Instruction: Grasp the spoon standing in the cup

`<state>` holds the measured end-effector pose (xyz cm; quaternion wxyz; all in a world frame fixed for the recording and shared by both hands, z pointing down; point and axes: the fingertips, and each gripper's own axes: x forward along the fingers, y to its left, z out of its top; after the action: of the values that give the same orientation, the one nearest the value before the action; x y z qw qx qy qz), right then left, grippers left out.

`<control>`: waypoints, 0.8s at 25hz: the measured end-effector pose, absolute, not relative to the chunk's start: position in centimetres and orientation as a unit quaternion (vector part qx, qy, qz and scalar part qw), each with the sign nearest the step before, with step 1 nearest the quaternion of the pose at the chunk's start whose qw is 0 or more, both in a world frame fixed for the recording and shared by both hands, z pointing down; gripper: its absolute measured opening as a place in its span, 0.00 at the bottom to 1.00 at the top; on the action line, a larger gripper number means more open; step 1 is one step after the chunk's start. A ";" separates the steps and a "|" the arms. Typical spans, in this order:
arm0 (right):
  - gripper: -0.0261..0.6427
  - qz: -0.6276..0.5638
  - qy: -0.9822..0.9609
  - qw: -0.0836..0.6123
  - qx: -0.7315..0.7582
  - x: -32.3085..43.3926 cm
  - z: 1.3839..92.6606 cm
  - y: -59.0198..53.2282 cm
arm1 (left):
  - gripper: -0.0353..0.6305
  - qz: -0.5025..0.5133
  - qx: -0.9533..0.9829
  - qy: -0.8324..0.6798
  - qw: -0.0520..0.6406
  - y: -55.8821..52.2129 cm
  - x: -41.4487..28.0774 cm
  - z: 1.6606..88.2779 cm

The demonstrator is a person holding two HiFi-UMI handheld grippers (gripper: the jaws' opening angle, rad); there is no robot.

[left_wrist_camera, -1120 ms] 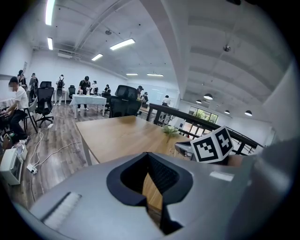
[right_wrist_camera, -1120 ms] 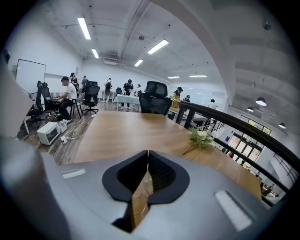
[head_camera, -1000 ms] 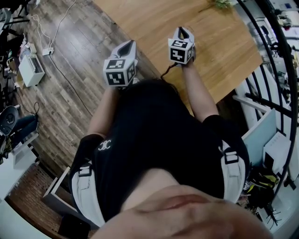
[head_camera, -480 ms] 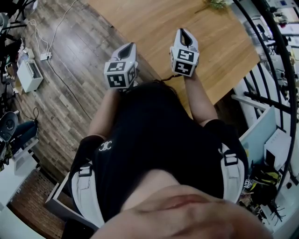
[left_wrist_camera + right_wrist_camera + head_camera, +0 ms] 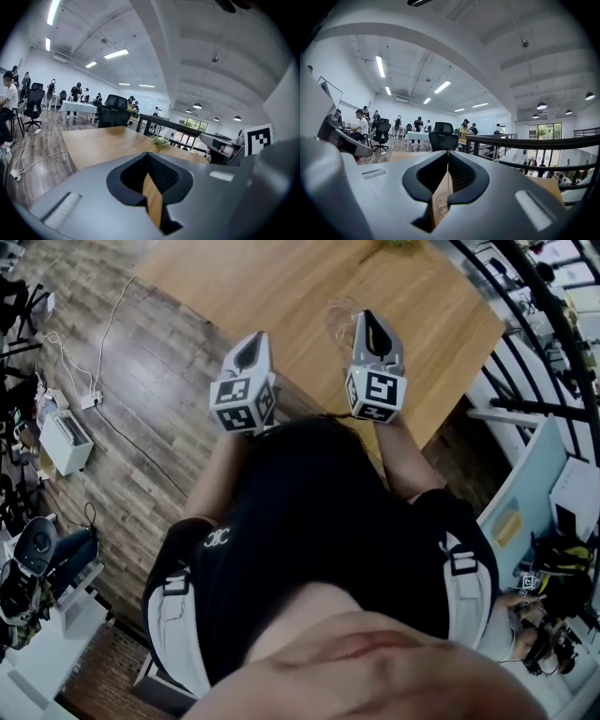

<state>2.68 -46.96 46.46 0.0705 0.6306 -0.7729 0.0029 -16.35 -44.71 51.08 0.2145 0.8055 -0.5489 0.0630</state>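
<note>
A clear glass cup [image 5: 341, 321] stands on the wooden table [image 5: 281, 282], faint in the head view; through the right gripper's hollow it shows as a glassy blur [image 5: 438, 206]. I cannot make out a spoon in it. My right gripper [image 5: 367, 315] is held over the table just right of the cup, its jaws closed with nothing between them [image 5: 448, 153]. My left gripper [image 5: 253, 337] hangs at the table's near left edge, also shut and empty [image 5: 147, 154]. The person's body hides the arms below.
A small green sprig [image 5: 394, 244] lies at the table's far side, also seen in the left gripper view [image 5: 160, 140]. A black railing [image 5: 553, 343] runs right of the table. Cables and a power strip [image 5: 92, 399] lie on the wood floor at left.
The head view has shifted, so more of the table shows and the cup has come into view by the right gripper. Both grippers remain raised side by side and shut.
</note>
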 end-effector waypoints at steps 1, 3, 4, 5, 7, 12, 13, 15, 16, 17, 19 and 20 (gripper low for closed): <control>0.05 -0.005 -0.769 0.066 0.635 3.0 46.1 -46.4 | 0.07 0.062 0.811 -0.542 0.212 -44.8 -15.9 50.8; 0.05 -0.015 -0.763 0.062 0.644 3.8 45.6 -45.4 | 0.07 0.066 0.824 -0.526 0.203 -45.2 -14.5 50.5; 0.05 -0.016 -0.759 0.062 0.648 4.2 45.3 -44.9 | 0.07 0.069 0.831 -0.516 0.196 -45.3 -13.6 50.3; 0.05 -0.016 -0.755 0.061 0.652 4.7 45.0 -44.4 | 0.07 0.072 0.838 -0.507 0.188 -45.5 -12.7 50.0; 0.05 -0.014 -0.743 0.057 0.666 6.0 44.6 -43.3 | 0.07 0.077 0.855 -0.483 0.173 -45.8 -10.6 49.5; 0.05 0.014 -0.712 0.035 0.701 10.9 44.2 -39.9 | 0.07 0.087 0.888 -0.424 0.155 -45.0 -4.8 48.9; 0.05 0.020 -0.707 0.033 0.707 11.7 44.4 -39.2 | 0.07 0.088 0.893 -0.414 0.152 -44.7 -3.8 48.8; 0.05 0.030 -0.700 0.030 0.713 13.0 44.7 -37.8 | 0.07 0.091 0.903 -0.394 0.148 -43.9 -1.9 48.4; 0.05 0.035 -0.697 0.029 0.716 13.5 45.0 -37.1 | 0.07 0.092 0.906 -0.386 0.146 -43.6 -1.1 48.3; 0.05 0.040 -0.695 0.028 0.717 14.0 45.2 -36.6 | 0.07 0.093 0.909 -0.379 0.145 -43.3 -0.4 48.2; 0.05 0.051 -0.692 0.028 0.720 14.6 45.8 -35.8 | 0.07 0.098 0.913 -0.369 0.144 -42.8 0.8 48.4; 0.05 0.056 -0.691 0.028 0.720 14.9 46.0 -35.5 | 0.07 0.102 0.914 -0.365 0.144 -42.5 1.3 48.6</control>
<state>14.86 -35.46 46.01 0.0284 0.7202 -0.6910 0.0556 1.30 -42.50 48.56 0.1444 0.9140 -0.3652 0.1016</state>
